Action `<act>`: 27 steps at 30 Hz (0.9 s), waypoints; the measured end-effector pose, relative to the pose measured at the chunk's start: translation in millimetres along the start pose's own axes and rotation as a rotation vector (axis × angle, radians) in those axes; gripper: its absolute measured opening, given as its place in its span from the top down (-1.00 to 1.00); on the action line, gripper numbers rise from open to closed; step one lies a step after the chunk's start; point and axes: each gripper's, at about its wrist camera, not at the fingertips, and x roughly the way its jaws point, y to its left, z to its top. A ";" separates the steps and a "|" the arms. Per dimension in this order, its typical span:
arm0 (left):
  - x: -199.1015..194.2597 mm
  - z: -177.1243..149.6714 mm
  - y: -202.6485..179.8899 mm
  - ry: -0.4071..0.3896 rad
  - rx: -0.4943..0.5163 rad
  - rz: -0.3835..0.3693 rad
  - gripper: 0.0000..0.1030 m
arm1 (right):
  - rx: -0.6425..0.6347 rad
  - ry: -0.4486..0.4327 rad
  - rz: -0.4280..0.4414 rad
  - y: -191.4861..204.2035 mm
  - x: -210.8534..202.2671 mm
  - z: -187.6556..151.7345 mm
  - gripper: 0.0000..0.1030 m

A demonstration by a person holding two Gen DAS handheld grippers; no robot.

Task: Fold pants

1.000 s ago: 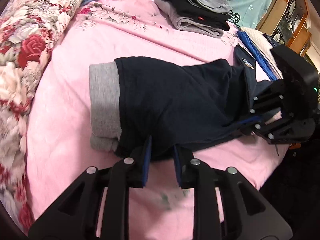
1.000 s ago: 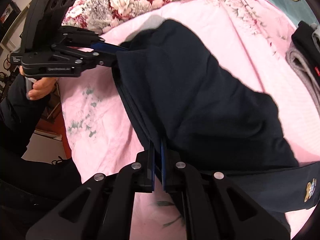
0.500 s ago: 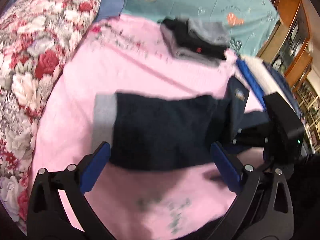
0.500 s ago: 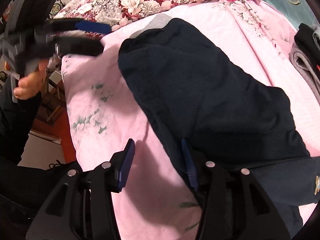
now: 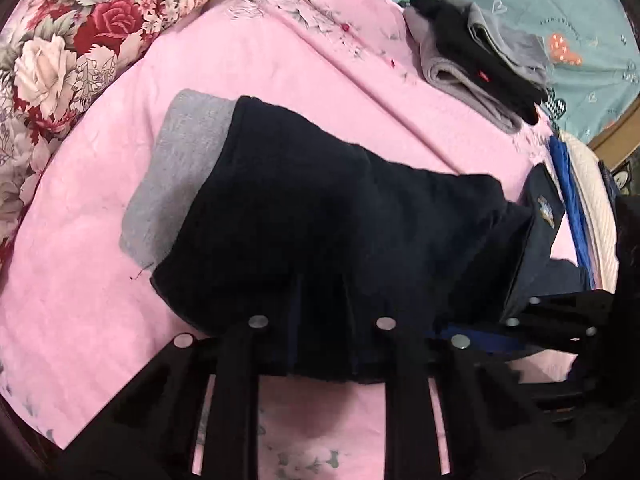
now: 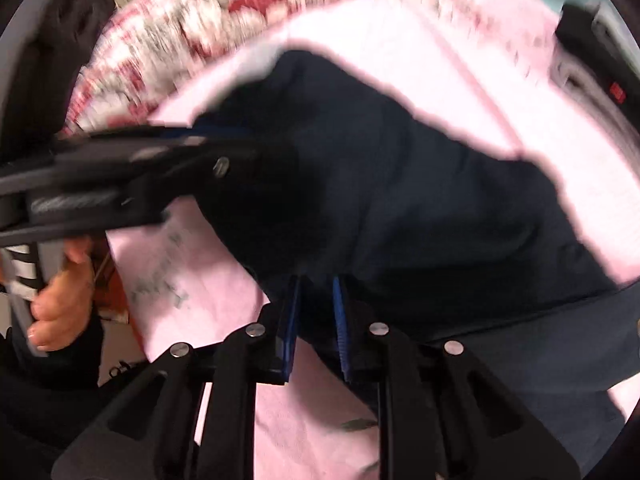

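Closing again after springing wide a moment ago, both sets of jaws now bite the near edge of the dark pants: left gripper mid-hem, right gripper further along. The pants lie folded on the pink bedsheet, so another fold looks imminent.
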 end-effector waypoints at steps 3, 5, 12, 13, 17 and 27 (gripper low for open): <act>1.7 0.2 0.0 -0.001 -0.001 0.012 0.67 | 0.088 0.010 0.005 -23.4 -32.3 6.4 0.57; 2.4 -1.0 -0.6 -0.006 0.012 0.016 0.67 | 0.171 -0.032 -0.061 -52.4 -64.1 8.6 0.08; 5.0 -0.2 -0.4 -0.015 0.021 0.003 0.67 | 0.759 -0.009 -0.434 -277.9 -145.6 -7.8 -0.77; 5.2 0.5 -0.7 -0.015 0.024 0.003 0.67 | 0.826 0.008 -0.424 -303.2 -144.6 -11.5 -0.77; 6.0 1.7 1.1 -0.010 0.019 -0.010 0.67 | 0.962 0.072 -0.416 -360.8 -124.6 -5.0 -0.69; 7.7 4.7 5.4 0.002 0.009 -0.041 0.65 | 1.079 0.186 -0.460 -397.9 -70.8 -4.2 -0.56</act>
